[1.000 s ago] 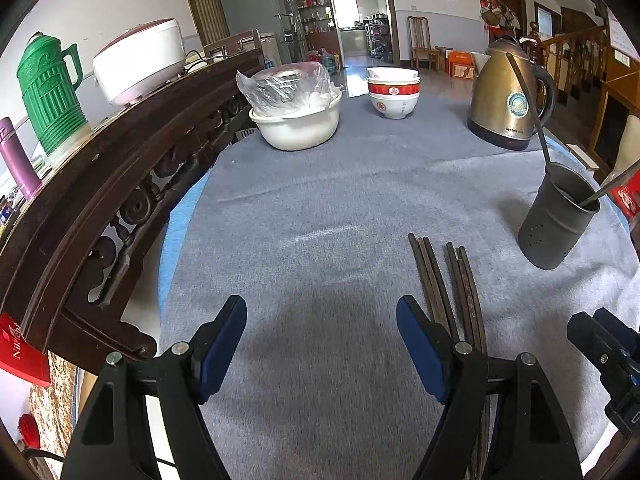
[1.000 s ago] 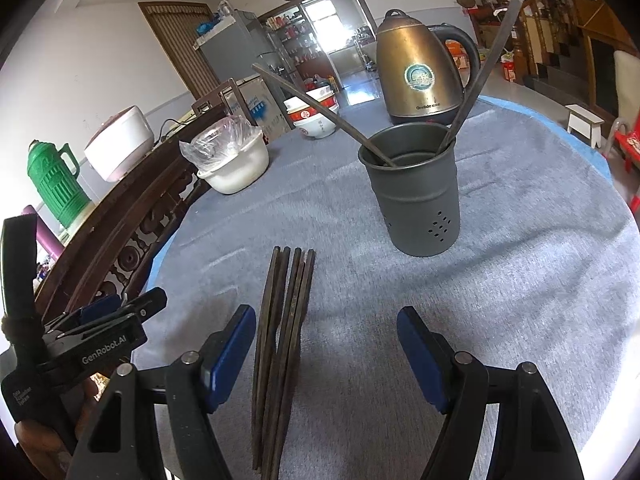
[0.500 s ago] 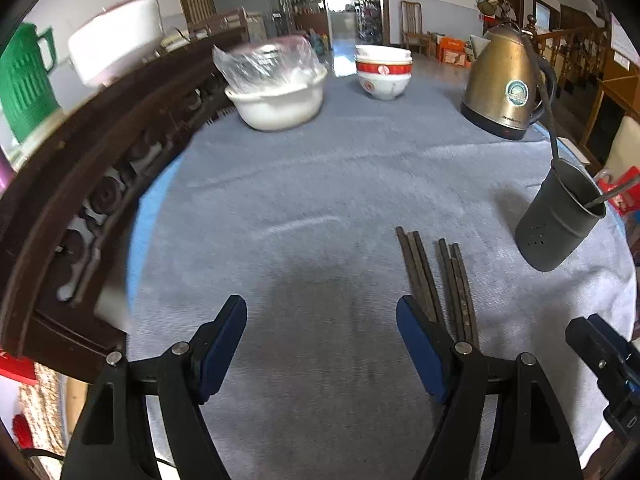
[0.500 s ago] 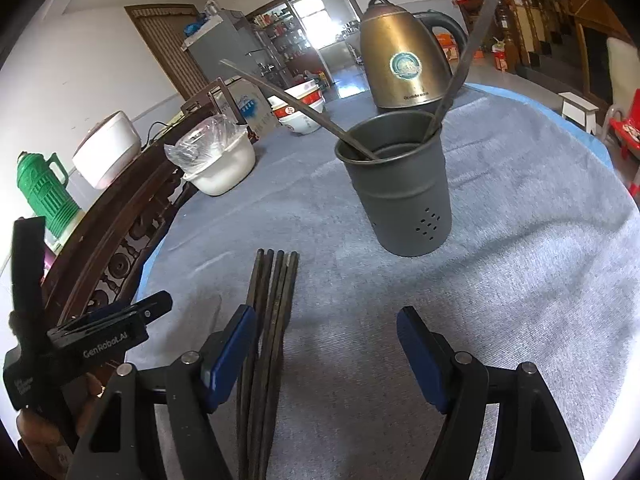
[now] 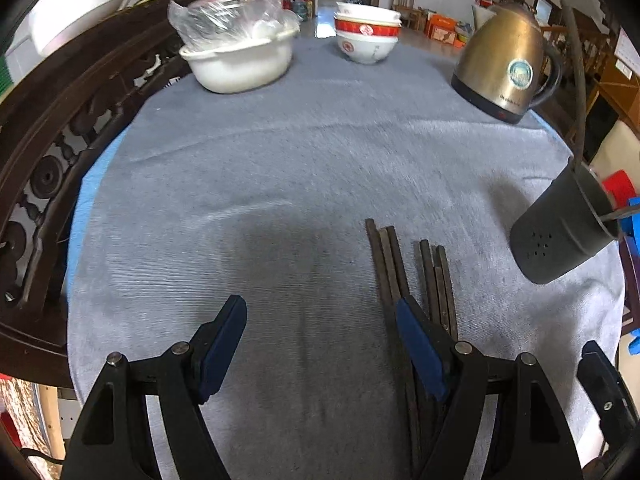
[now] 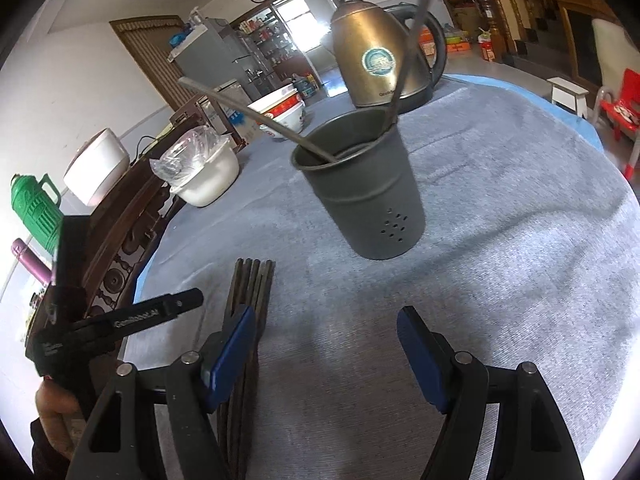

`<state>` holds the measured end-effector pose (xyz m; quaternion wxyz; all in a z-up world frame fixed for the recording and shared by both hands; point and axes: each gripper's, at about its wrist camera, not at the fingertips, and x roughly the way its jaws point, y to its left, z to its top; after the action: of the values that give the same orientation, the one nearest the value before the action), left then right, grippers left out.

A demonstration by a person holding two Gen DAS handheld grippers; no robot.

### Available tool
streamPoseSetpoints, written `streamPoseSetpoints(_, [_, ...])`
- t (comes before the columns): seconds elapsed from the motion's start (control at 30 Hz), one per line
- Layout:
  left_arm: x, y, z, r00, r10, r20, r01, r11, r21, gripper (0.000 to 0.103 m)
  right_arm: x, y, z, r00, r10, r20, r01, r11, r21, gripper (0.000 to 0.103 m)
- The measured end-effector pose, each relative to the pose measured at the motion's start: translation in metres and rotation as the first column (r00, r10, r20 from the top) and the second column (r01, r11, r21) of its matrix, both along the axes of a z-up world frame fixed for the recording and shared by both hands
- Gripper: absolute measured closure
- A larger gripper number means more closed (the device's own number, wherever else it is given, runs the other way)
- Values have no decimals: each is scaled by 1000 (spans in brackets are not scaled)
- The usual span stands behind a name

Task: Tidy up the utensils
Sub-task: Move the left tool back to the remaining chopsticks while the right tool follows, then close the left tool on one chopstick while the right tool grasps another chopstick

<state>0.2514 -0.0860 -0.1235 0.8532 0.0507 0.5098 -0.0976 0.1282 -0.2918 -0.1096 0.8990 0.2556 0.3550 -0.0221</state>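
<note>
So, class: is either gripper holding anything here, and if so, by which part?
Nothing is held. The left gripper and right gripper are both open over the cloth; the chopsticks lie untouched.

The middle of the desk (image 5: 280, 168) is bare grey cloth, open to a tool from the near edge. Along the far edge stand a white basin (image 5: 240, 60), stacked bowls (image 5: 366, 36) and a kettle (image 5: 500, 64). Toward the right edge the dark holder (image 6: 360, 196) stands, its long handles (image 6: 240, 108) leaning outward. A carved wooden rail (image 5: 80, 100) walls the left edge. Chopsticks (image 5: 408, 272) lie flat near the front.
</note>
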Motion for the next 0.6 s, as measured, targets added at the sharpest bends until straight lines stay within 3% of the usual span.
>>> streamPoseSetpoints(0.27, [3, -14, -22, 999, -10, -52, 12, 999, 33, 25, 0, -10, -6, 1000, -13, -7, 14, 1000, 19, 27])
streamPoseSetpoints(0.6, [4, 4, -28, 996, 7, -85, -7, 1000, -2, 25, 1, -7, -5, 1000, -7, -11, 7, 1000, 18, 27])
